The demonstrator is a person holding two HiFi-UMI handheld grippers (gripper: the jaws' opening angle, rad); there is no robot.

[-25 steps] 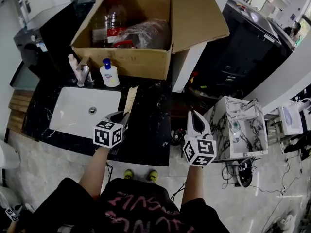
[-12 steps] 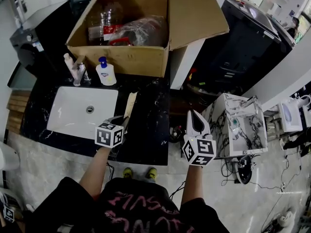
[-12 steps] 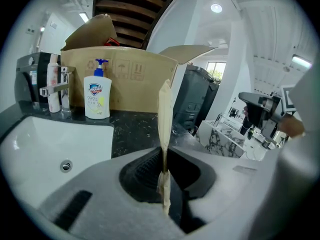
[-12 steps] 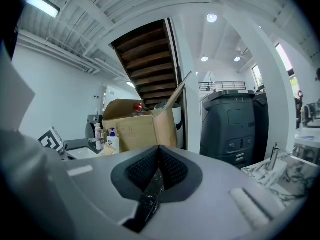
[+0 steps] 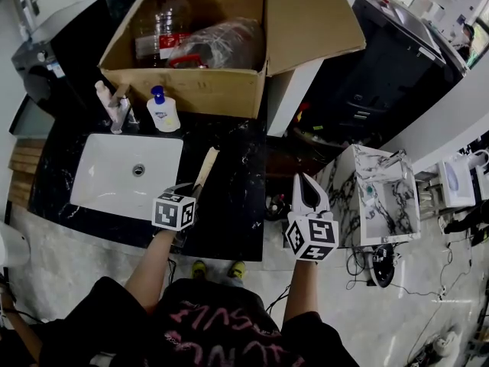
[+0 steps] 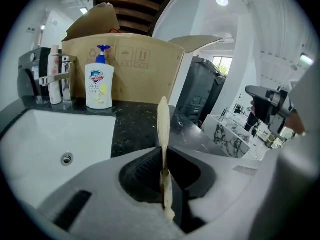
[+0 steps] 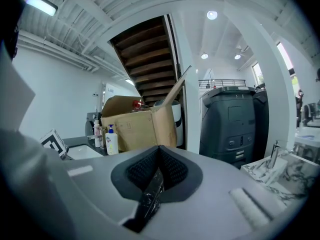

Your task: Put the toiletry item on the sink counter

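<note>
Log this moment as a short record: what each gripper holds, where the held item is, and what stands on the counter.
left gripper: shut on a flat tan item, pads pressing its lower end
item position: over the black counter, just right of the white sink; contact with the counter cannot be told
right gripper: jaws together, nothing held, beyond the counter's right end
on counter: pump soap bottle and open cardboard box, behind the sink
task state: item not yet released
</note>
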